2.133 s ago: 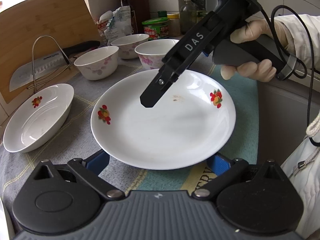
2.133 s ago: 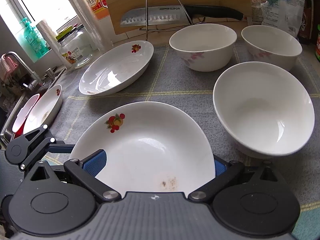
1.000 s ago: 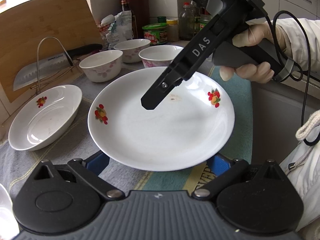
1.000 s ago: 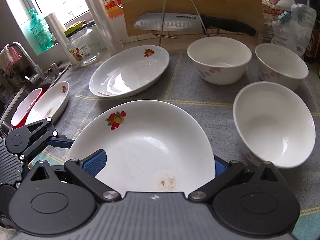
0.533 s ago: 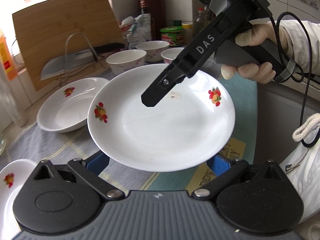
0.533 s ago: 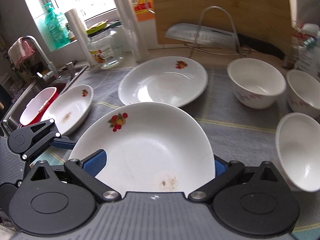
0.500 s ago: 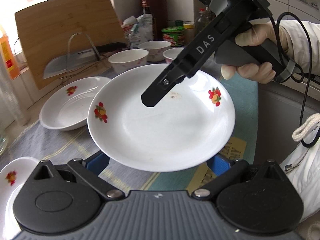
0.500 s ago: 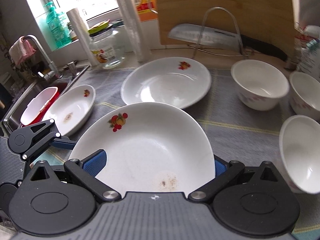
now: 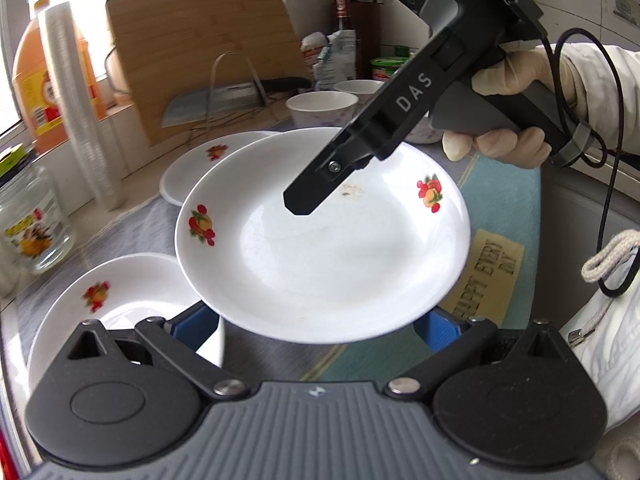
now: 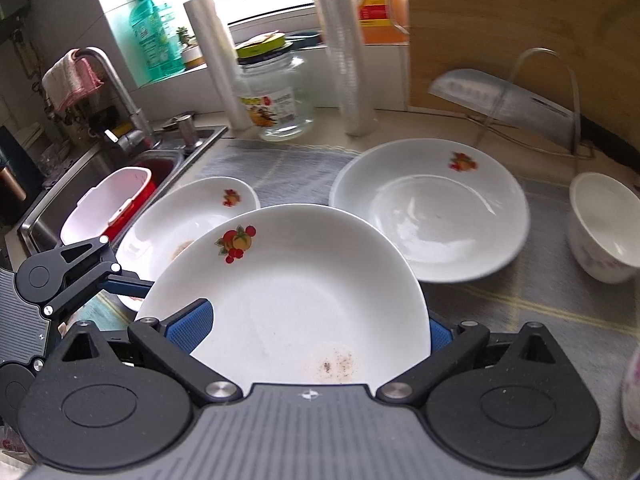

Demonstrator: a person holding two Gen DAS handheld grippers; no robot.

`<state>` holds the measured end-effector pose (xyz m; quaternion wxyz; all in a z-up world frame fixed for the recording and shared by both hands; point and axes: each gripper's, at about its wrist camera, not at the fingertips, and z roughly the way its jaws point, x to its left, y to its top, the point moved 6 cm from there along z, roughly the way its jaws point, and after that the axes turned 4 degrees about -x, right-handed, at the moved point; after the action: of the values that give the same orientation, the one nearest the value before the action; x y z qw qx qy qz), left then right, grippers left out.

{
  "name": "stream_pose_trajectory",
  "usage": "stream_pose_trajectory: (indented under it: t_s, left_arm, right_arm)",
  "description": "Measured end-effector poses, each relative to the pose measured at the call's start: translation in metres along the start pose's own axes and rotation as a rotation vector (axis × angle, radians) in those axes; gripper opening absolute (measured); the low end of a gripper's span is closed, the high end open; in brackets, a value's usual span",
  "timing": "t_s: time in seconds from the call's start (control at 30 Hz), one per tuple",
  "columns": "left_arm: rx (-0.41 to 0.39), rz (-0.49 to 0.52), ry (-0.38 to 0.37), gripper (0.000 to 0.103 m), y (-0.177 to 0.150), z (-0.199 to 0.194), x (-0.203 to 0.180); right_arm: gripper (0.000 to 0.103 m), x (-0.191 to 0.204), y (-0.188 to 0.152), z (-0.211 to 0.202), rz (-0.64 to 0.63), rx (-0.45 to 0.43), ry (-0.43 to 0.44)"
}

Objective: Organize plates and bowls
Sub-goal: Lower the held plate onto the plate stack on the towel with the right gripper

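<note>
In the left wrist view the left claw point(image 9: 320, 326) has its blue pads point(image 9: 198, 326) set at either side of the near rim of a fruit-print plate point(image 9: 320, 264), which is held up off the grey cloth point(image 9: 150, 226) on the tabletop; whether the pads actually press on the plate cannot be told from here. The right claw point(image 9: 298, 204), held in a gloved hand point(image 9: 508, 120), reaches in over the plate's far rim, one black finger lying on the plate's inner face near a brownish smear; the other finger is hidden under the plate. Below and left of the held plate sits a smaller fruit-print plate point(image 9: 120, 300), behind it a second large plate point(image 9: 200, 160), and farther back a white bowl point(image 9: 322, 106) in front of the cutting board point(image 9: 200, 52). In the right wrist view the right claw point(image 10: 316, 330) is clamped on the near edge of the held plate point(image 10: 288, 292), blue pads at both sides of the rim. The left claw point(image 10: 116, 278) meets the plate's left edge. Beyond the held plate lie the smaller plate point(image 10: 192, 216) beside the sink point(image 10: 104, 168), the second large plate point(image 10: 432, 208) and the white bowl point(image 10: 604, 224).
</note>
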<state>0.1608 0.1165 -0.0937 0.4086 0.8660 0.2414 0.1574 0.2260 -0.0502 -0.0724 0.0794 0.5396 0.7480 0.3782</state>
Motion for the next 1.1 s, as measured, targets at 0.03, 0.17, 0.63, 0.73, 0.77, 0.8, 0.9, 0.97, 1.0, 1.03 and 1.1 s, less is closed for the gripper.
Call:
stream_pose_trajectory:
  t_s: [0.03, 0.17, 0.63, 0.73, 0.77, 0.8, 0.9, 0.97, 1.0, 1.03, 1.1]
  left_arm:
    - [0.000, -0.004, 0.003, 0.102, -0.002, -0.003, 0.004]
    - [0.001, -0.019, 0.014, 0.102, -0.010, -0.012, 0.018]
    - [0.003, -0.061, 0.050, 0.102, -0.039, -0.039, 0.064]
    - [0.006, -0.067, 0.051, 0.102, -0.045, -0.042, 0.073]
    - [0.007, -0.069, 0.051, 0.102, -0.046, -0.043, 0.075]
    - [0.007, -0.070, 0.050, 0.102, -0.047, -0.044, 0.078]
    - [0.011, -0.073, 0.048, 0.102, -0.051, -0.044, 0.084]
    - [0.015, -0.076, 0.045, 0.102, -0.052, -0.043, 0.088]
    - [0.016, -0.078, 0.041, 0.102, -0.053, -0.043, 0.091]
    - [0.017, -0.080, 0.038, 0.102, -0.054, -0.042, 0.092]
    - [0.018, -0.085, 0.031, 0.102, -0.055, -0.041, 0.095]
  right_arm:
    - [0.103, 0.004, 0.002, 0.003, -0.005, 0.001, 0.002]
    - [0.103, 0.021, 0.011, 0.017, -0.019, 0.008, 0.011]
    - [0.103, 0.071, 0.035, 0.064, -0.063, 0.042, 0.040]
    - [0.103, 0.078, 0.038, 0.074, -0.067, 0.051, 0.043]
    - [0.103, 0.080, 0.039, 0.077, -0.068, 0.053, 0.044]
    - [0.103, 0.082, 0.040, 0.080, -0.068, 0.056, 0.045]
    - [0.103, 0.086, 0.041, 0.087, -0.066, 0.065, 0.045]
    - [0.103, 0.088, 0.042, 0.091, -0.067, 0.070, 0.041]
    - [0.103, 0.088, 0.042, 0.093, -0.067, 0.074, 0.040]
    - [0.103, 0.089, 0.042, 0.095, -0.066, 0.076, 0.038]
    - [0.103, 0.088, 0.042, 0.098, -0.061, 0.083, 0.036]
